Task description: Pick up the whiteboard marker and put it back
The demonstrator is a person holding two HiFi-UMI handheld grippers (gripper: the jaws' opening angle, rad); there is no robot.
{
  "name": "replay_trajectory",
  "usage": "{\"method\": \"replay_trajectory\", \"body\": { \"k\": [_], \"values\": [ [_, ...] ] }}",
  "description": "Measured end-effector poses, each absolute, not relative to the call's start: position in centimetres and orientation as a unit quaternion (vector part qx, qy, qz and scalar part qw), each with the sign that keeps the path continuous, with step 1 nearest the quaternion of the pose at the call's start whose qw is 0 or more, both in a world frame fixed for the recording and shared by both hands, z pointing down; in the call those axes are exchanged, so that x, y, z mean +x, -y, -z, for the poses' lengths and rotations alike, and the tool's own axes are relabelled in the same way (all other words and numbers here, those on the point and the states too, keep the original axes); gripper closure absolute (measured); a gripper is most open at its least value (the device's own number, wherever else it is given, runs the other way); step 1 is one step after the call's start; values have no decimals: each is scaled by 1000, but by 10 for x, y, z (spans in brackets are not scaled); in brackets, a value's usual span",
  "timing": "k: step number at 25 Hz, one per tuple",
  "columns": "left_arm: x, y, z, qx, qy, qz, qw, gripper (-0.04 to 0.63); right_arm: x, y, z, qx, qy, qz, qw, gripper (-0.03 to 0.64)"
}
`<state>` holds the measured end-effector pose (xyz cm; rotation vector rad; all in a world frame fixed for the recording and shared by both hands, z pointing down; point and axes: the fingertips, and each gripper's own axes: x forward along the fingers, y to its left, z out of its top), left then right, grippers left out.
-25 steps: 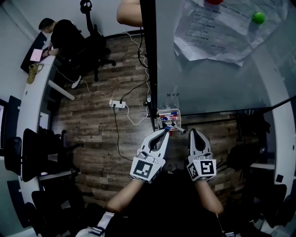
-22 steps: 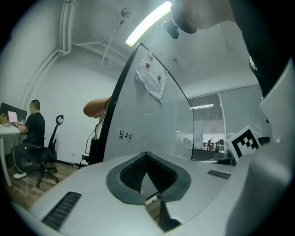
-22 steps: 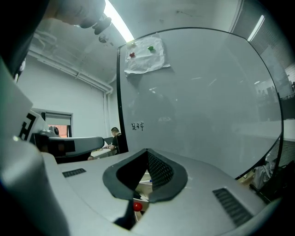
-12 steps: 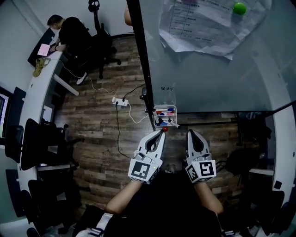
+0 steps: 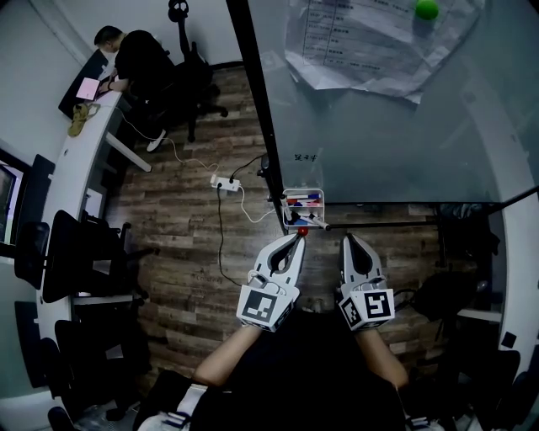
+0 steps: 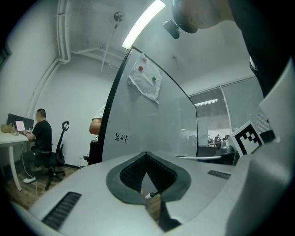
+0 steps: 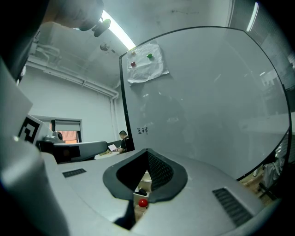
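The left gripper [image 5: 296, 239] has its jaws pressed together at the tips and pinches nothing. An oval gap stays open behind the tips, and floor shows through it. Its tips sit just below the tray [image 5: 286, 210], close to a small red round thing [image 5: 302, 230] at the tray's near edge. The right gripper [image 5: 349, 240] is also pressed together and empty, just to the right of the tray and a little below it. Through the gap behind its jaws, the right gripper view shows the same red round thing under the tray.

The tray is a small white box fixed at the lower left part of the whiteboard [image 5: 396, 135]. It holds several markers with blue and red parts. One pale whiteboard marker [image 5: 317, 224] lies across the tray's near edge and pokes out to the right.

Above the tray, a crumpled sheet of paper [image 5: 370, 50] is pinned to the whiteboard by a green magnet [image 5: 427, 8]. Left of the tray, a power strip [image 5: 224, 182] lies on the wooden floor [image 5: 185, 252].
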<state>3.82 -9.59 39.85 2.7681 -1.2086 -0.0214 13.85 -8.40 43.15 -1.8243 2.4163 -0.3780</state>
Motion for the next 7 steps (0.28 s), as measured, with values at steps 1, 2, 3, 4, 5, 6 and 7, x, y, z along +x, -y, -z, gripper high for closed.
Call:
{"method": "replay_trajectory", "body": {
  "k": [1,2,3,4,5,6,7],
  "values": [
    [39,96,-397,914,400,9,61,588,139,84,-432,-597,-791,123,45,604],
    [39,96,-397,914,401,9,60,588,139,85,-431,-597,-792,122,45,603],
    [39,97,-396,914,401,10,60,588,139,85,-431,-597,-792,121,45,604],
    [40,96,-395,914,401,11,60,588,139,86,-431,-597,-792,120,45,604],
    [40,96,-396,914,400,11,60,588,139,86,-430,-597,-792,119,45,604],
    [41,95,-396,915,399,11,60,588,140,86,-429,-596,-793,118,45,603],
    [41,94,-397,915,398,10,60,588,140,86,-428,-596,-793,117,45,604]
  ]
}}
